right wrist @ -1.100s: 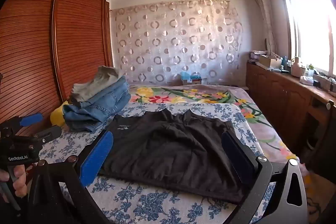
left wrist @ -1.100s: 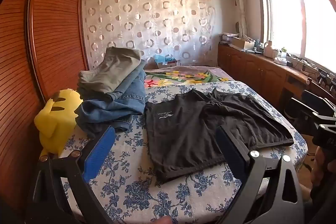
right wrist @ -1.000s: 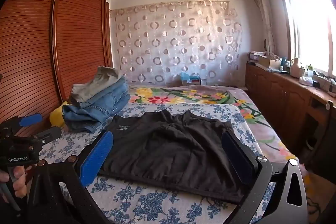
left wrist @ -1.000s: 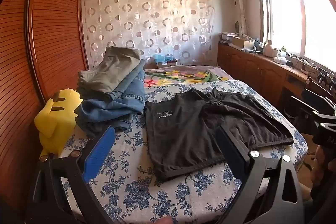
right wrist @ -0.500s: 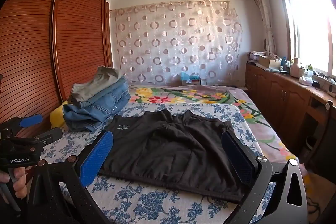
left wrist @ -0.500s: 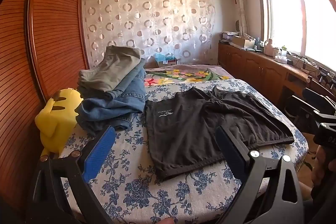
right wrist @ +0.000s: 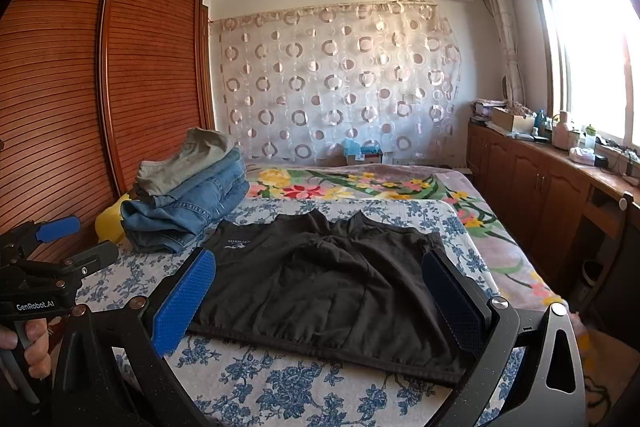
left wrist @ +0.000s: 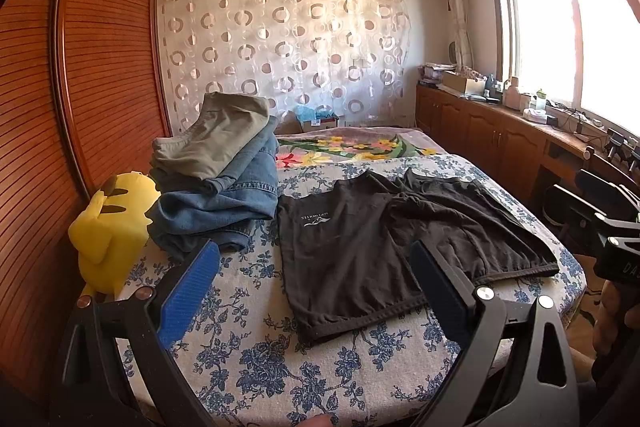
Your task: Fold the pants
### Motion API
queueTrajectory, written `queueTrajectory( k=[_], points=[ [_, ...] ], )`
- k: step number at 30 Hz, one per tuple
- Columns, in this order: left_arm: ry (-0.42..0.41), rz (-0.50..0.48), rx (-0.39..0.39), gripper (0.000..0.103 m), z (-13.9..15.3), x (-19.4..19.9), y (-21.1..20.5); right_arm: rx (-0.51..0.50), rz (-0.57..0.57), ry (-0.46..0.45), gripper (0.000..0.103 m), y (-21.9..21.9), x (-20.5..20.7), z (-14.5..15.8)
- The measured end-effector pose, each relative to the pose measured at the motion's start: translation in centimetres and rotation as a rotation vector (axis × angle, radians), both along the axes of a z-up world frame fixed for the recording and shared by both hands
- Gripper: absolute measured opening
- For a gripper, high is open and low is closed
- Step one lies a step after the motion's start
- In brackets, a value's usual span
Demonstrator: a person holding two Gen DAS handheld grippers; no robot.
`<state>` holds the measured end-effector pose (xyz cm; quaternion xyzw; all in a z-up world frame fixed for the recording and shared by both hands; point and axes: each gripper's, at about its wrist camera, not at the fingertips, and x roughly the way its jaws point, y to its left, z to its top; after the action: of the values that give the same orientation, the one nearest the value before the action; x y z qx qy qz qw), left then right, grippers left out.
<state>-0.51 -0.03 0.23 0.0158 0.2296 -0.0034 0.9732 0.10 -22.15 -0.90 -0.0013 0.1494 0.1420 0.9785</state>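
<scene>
1. The black shorts (left wrist: 384, 247) lie spread flat on the bed (left wrist: 248, 359), waistband toward the near edge, legs pointing to the far end. A small white logo sits on the leg nearest the clothes pile.
2. Left claw (left wrist: 316, 291): jaws wide apart, nothing betw. them, held above the near edge of the bed. Its blue pads (left wrist: 188, 291) frame the near corner of the shorts w/o touching the cloth.
3. Right claw (right wrist: 328, 299): also spread wide and gripping nothing, hovering over the waistband side of the shorts (no contact that I can see).
4. In the right wrist view the left claw shows at the far left edge, held in a hand (right wrist: 30, 351), off the side of the bed and apart from the shorts.
5. A stack of folded jeans (left wrist: 224, 203) w/ a grey-green pair on top sits just beside the shorts, near the wardrobe (left wrist: 92, 75).
6. A yellow plush toy (left wrist: 108, 231) is wedged betw. the stack and the wardrobe.
7. Beyond the blue-flower sheet, a bright floral blanket (right wrist: 360, 187) covers the far part of the bed.
</scene>
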Motion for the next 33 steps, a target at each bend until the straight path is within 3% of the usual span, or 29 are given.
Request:
queueTrajectory(
  k=[33],
  points=[
    [-0.012,0.003,0.001,0.097,1.6,-0.6,0.1,0.001,-0.01,-0.009,0.103,0.1,-0.4,0.3]
  ],
)
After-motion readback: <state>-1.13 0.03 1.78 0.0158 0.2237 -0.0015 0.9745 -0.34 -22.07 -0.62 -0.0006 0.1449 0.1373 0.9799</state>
